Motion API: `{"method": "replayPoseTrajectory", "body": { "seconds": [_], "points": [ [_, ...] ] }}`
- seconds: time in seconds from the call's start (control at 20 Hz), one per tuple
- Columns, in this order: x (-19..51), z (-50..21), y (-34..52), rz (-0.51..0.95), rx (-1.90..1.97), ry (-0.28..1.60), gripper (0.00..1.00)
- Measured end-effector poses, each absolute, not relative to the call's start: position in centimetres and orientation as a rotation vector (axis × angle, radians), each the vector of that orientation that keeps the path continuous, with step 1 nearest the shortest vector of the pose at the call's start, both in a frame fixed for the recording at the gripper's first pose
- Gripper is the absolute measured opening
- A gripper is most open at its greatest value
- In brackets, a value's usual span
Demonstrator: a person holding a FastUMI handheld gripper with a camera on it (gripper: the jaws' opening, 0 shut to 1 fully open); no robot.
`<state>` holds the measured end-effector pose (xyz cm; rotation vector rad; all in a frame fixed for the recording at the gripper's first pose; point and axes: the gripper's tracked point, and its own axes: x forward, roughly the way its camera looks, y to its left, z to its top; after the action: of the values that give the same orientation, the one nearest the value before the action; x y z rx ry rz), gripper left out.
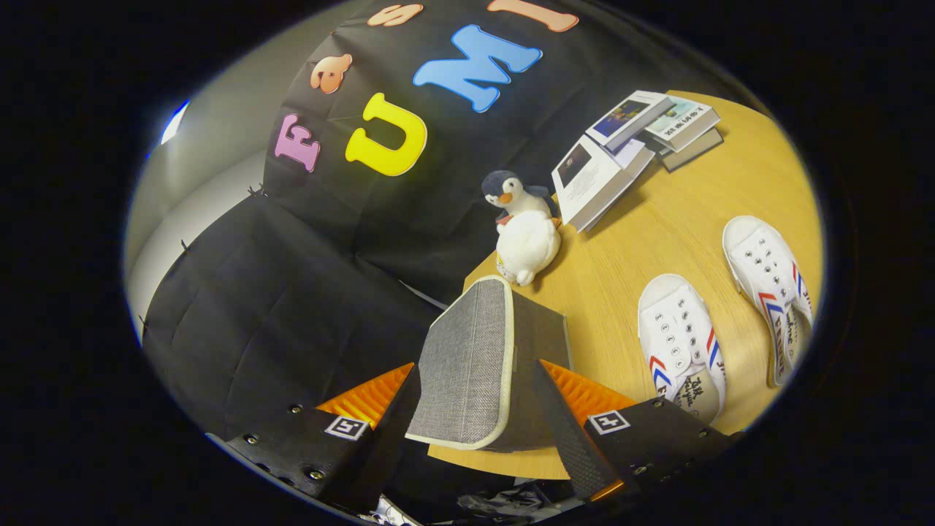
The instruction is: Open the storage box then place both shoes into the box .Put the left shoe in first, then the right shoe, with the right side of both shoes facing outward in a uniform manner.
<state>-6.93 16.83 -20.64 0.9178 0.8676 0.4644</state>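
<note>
Box between claw fingers, shoes beside.

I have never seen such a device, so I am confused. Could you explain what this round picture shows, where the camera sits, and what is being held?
The camera rides on a hand-held gripper and looks forward along its two fingers. Between them is a grey lid, apparently the box's; I cannot tell whether both fingers press on it. The box stands on a wooden table. Beyond it sits a toy penguin, then books. Beside the box lie two white shoes.
</note>
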Motion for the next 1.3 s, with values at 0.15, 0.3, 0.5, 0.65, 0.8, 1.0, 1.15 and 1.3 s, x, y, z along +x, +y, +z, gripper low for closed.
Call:
{"method": "replayPoseTrajectory", "body": {
  "seconds": [0.15,0.3,0.5,0.65,0.8,1.0,1.15,1.3],
  "points": [
    [-7.5,-21.6,18.3,0.49,0.986,0.926,0.93],
    [-7.8,-22.9,19.5,0.5,1.021,0.958,0.93],
    [-8.0,-24.4,20.9,0.507,1.076,1.025,0.93],
    [-8.0,-24.8,21.3,0.502,1.132,1.05,0.93],
    [-8.2,-24.8,22.3,0.524,1.171,1.08,0.8],
    [-8.5,-25.1,22.9,0.537,1.157,1.095,0.8],
    [-7.3,-26.0,22.2,0.46,1.187,1.086,0.26],
    [-7.8,-25.8,22.3,0.467,1.218,1.113,0.24]
  ]
}}
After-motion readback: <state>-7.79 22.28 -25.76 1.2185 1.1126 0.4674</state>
